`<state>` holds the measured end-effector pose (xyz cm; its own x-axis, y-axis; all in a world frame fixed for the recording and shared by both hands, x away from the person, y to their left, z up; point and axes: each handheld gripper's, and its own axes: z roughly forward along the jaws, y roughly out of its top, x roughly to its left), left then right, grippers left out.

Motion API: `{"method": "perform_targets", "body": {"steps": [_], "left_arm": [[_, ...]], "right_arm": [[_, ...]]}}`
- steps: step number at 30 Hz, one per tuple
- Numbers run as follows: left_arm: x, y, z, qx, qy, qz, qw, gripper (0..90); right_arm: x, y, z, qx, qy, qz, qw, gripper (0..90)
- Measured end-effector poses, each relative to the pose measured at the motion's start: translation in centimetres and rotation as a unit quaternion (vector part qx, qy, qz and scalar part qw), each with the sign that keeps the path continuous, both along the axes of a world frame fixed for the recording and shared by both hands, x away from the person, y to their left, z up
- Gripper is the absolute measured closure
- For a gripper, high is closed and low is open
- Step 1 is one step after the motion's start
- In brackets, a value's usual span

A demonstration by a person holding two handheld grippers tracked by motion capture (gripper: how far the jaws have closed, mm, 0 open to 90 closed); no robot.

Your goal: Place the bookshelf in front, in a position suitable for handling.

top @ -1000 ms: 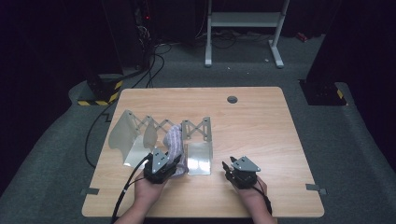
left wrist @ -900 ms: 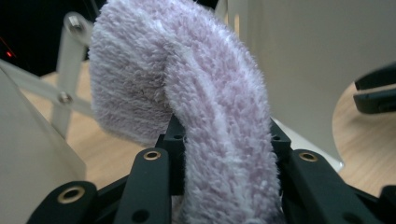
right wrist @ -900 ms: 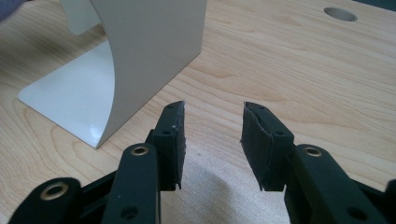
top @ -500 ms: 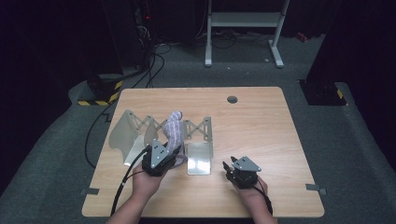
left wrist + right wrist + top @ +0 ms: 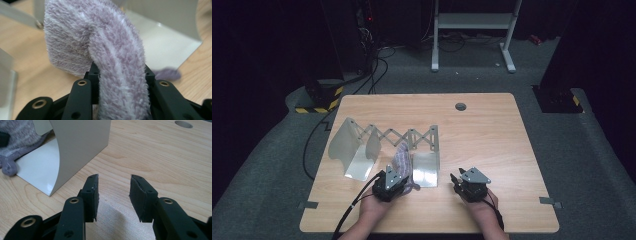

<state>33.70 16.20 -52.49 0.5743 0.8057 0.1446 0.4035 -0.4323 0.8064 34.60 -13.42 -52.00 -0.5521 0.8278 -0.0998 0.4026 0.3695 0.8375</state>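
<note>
A fuzzy purple sock is pinched between the jaws of my left gripper and arches up and forward over them. From above, the sock drapes between two plates of a metal folding rack, with the left gripper just in front of it, shut on it. My right gripper rests low over the table to the right, open, nothing between its jaws. The sock's toe end lies on the rack's right plate.
The rack has curved, shiny plates at its left, middle and right, joined by a scissor lattice. A round cable hole sits at the far side of the wooden table. A black cable trails from the left gripper off the table's near edge.
The left gripper, half a second ago raised and farther in with the sock held high, has sunk back toward the near edge. The right gripper has not moved.
</note>
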Motion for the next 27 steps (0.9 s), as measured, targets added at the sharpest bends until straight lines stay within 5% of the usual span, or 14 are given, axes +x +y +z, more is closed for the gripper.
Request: {"method": "perform_targets", "body": {"steps": [8,15,27], "left_arm": [[-0.1,0.1,0.7,-0.011,-0.002,0.002,0.9999,64.6],[-0.9,0.4,3.8,-0.046,-0.041,0.0,0.9981,64.5],[-0.7,0.3,7.7,-0.062,-0.084,0.001,0.9945,64.1]], "right_arm": [[0.0,0.0,0.0,0.0,0.002,0.0,1.0,59.1],[0.1,0.0,-0.1,-0.002,0.002,0.001,1.0,59.0],[0.0,0.0,-0.1,-0.002,0.004,0.001,1.0,58.9]]}}
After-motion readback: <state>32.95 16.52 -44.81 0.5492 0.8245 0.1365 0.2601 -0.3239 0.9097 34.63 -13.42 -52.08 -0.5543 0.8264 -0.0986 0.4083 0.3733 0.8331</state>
